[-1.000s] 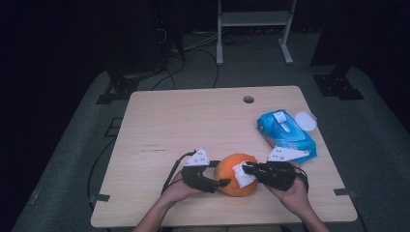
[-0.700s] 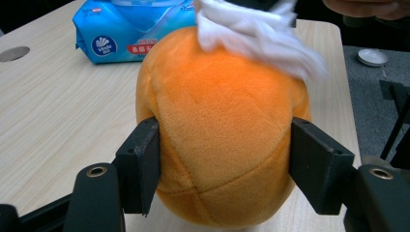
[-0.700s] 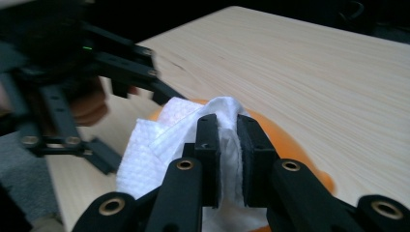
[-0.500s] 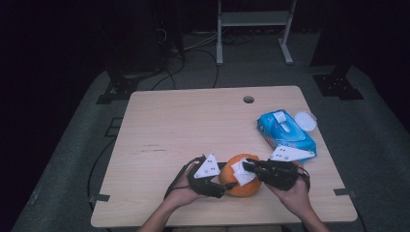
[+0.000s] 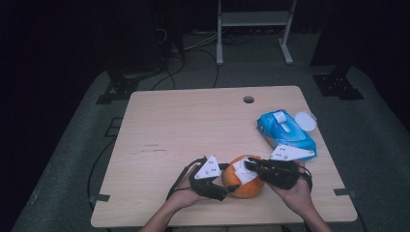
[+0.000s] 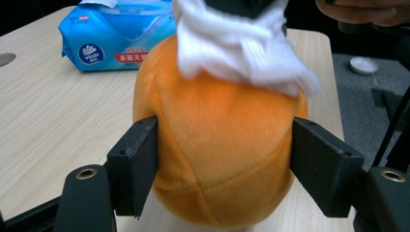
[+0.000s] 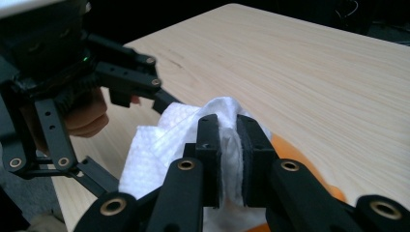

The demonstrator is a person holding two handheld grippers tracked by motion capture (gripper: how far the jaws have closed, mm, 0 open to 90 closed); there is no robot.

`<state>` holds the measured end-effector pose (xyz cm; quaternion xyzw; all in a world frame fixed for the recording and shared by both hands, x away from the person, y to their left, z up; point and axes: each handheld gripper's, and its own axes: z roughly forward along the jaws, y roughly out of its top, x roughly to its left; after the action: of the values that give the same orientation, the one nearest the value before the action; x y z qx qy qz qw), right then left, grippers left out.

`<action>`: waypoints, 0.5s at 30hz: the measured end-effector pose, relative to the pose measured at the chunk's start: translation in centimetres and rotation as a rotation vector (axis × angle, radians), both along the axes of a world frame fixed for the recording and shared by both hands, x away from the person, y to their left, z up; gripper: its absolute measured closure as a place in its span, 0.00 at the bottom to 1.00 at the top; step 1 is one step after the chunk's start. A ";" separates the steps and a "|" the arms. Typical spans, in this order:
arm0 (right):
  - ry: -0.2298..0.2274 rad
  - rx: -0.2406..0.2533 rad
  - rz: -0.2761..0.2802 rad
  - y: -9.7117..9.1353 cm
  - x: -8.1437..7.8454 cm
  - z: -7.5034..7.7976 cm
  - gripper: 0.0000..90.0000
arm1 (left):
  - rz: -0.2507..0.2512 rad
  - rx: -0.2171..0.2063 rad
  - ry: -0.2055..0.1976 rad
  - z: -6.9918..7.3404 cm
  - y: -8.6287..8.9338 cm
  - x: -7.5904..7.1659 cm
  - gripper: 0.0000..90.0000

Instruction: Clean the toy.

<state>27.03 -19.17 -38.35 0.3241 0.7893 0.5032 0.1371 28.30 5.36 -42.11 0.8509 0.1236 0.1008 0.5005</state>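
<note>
An orange plush ball [image 5: 245, 187] [image 6: 222, 145] sits near the table's front edge. My left gripper [image 5: 225, 183] [image 6: 225, 164] has it between its jaws. The jaws have just been opening a little, but both pads [image 6: 140, 164] still touch the ball's sides. A white wipe [image 5: 241, 171] [image 6: 241, 43] [image 7: 159, 140] lies over the top of the ball. My right gripper [image 5: 249, 165] [image 7: 229, 140] is shut on a fold of this wipe and holds it against the ball from the right. A sliver of the orange ball [image 7: 290, 154] peeks out under the wipe in the right gripper view.
A blue pack of wet wipes [image 5: 285, 130] [image 6: 116, 34] lies at the right, just behind the right hand. A small white lid [image 5: 305, 121] rests beside it near the table's right edge. A cable hole [image 5: 248, 99] sits at the back of the wooden table [image 5: 183, 130].
My left gripper has slid right along the table up to the ball and now holds it from the left. The right gripper has stayed on the wipe.
</note>
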 end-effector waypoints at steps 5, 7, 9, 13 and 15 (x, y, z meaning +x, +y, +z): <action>-0.014 -0.017 0.048 1.4 -0.3 0.3 0.89 | -0.003 0.015 -0.029 0.0 0.0 -0.3 0.34; -0.016 -0.018 0.042 1.3 -0.1 0.4 0.89 | -0.004 0.012 -0.027 0.0 0.0 -0.2 0.35; -0.036 -0.047 -0.017 0.4 0.2 0.4 0.89 | -0.005 0.000 -0.023 0.0 -0.1 -0.2 0.35; -0.031 -0.041 -0.014 0.6 0.0 0.4 0.89 | -0.019 0.022 -0.039 0.1 -0.4 -0.4 0.35; -0.023 -0.034 0.053 2.2 -0.8 0.3 0.89 | -0.025 0.042 -0.050 0.0 -0.6 -0.6 0.35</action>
<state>26.24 -16.93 -38.05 0.2948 0.8044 0.4968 0.1382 27.70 4.71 -42.13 0.8599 0.0983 0.1181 0.4869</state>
